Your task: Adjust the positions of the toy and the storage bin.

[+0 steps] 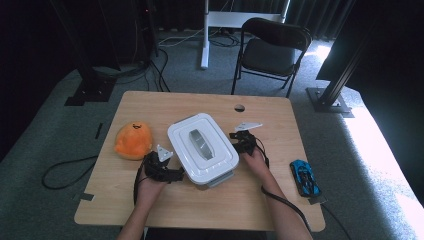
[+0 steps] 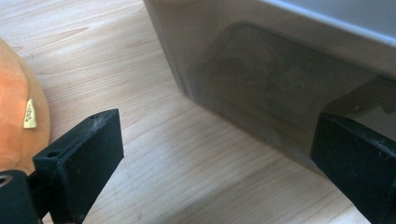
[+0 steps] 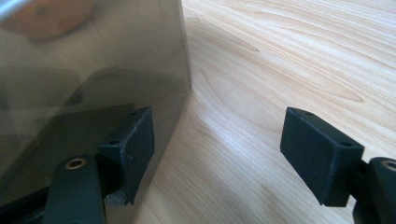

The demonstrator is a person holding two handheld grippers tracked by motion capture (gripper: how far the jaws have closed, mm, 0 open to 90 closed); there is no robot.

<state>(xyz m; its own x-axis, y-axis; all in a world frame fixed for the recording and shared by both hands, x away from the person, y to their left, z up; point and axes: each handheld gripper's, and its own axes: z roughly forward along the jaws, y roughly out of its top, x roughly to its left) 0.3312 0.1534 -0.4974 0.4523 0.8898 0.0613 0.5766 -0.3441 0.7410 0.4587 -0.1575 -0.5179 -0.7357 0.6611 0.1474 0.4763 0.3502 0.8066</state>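
Note:
A translucent grey storage box with a white lid (image 1: 186,134) and a grey lid handle stands at the middle of the wooden table (image 1: 210,205). My left gripper (image 1: 176,173) is open at the box's near-left side. In the left gripper view its jaws (image 2: 217,163) stand wide apart, with bare tabletop and the box wall (image 2: 261,88) ahead. My right gripper (image 1: 236,140) is open at the box's right side. In the right gripper view (image 3: 224,151) one pad lies close against the box wall (image 3: 93,70), the other out over bare wood.
An orange plush toy (image 1: 133,140) lies left of the box and appears at the edge of the left gripper view (image 2: 14,116). A blue toy car (image 1: 304,177) sits by the table's right edge. A black folding chair (image 1: 272,50) stands beyond the table.

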